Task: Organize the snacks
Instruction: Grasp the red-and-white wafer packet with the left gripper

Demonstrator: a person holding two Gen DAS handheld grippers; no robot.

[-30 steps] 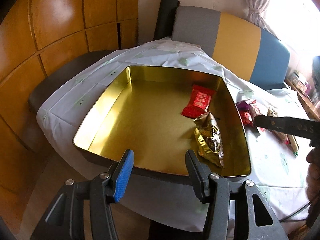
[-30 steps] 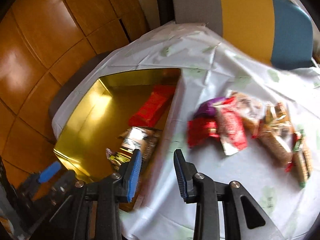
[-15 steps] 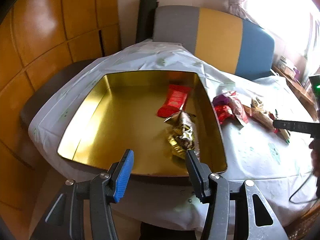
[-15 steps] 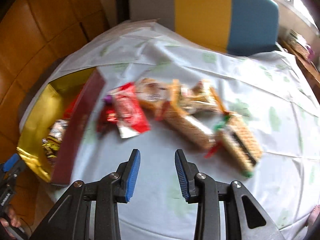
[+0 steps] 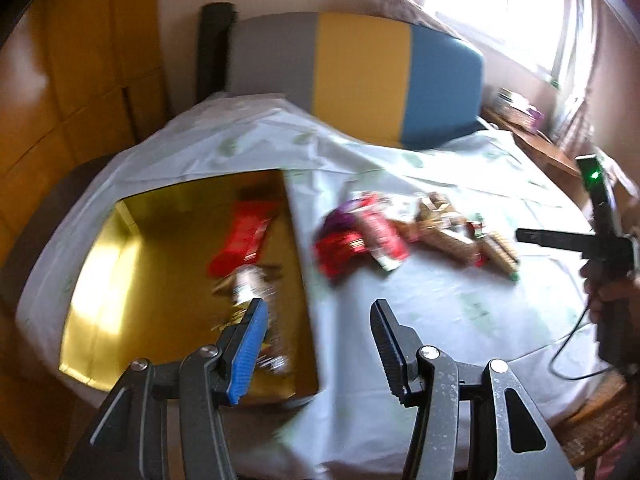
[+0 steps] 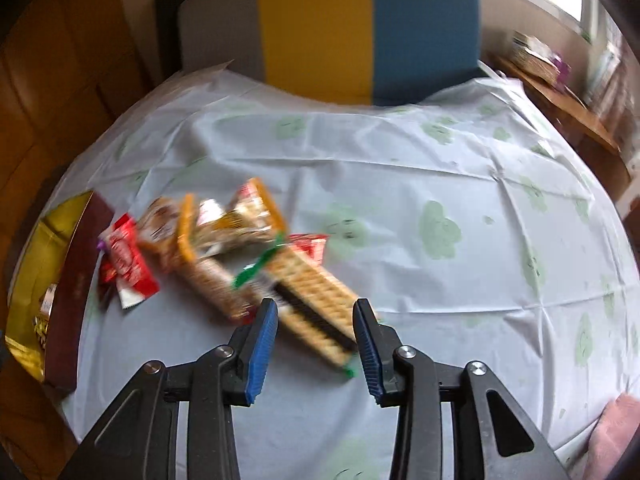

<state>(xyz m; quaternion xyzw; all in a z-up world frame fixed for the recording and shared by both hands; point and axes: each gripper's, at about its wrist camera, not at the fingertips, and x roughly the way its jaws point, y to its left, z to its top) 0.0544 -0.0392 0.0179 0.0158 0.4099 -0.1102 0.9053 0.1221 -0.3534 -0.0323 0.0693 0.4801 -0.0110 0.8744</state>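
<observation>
A gold tin box [image 5: 120, 280] sits on the left of the table and holds a red packet [image 5: 244, 236] and a gold foil packet [image 5: 256, 292]. A pile of snack packets [image 5: 400, 232] lies on the white cloth to its right. My left gripper [image 5: 316, 344] is open and empty, above the box's near right corner. My right gripper [image 6: 316, 336] is open and empty, just above the near end of a wafer biscuit pack [image 6: 316, 300]. A second biscuit pack [image 6: 212, 280], a red-and-white packet [image 6: 128, 264] and other wrapped snacks [image 6: 228, 220] lie to its left.
The table wears a white cloth with green prints [image 6: 440, 232]. A grey, yellow and blue chair back [image 6: 340, 28] stands behind it. The box's maroon side [image 6: 76, 288] shows at the left of the right wrist view. Wooden panels [image 5: 60, 100] line the left.
My left gripper has swung right, from over the box toward the snack pile. My right gripper has moved right and down, from over the box edge to the wafer pack. Both stayed open.
</observation>
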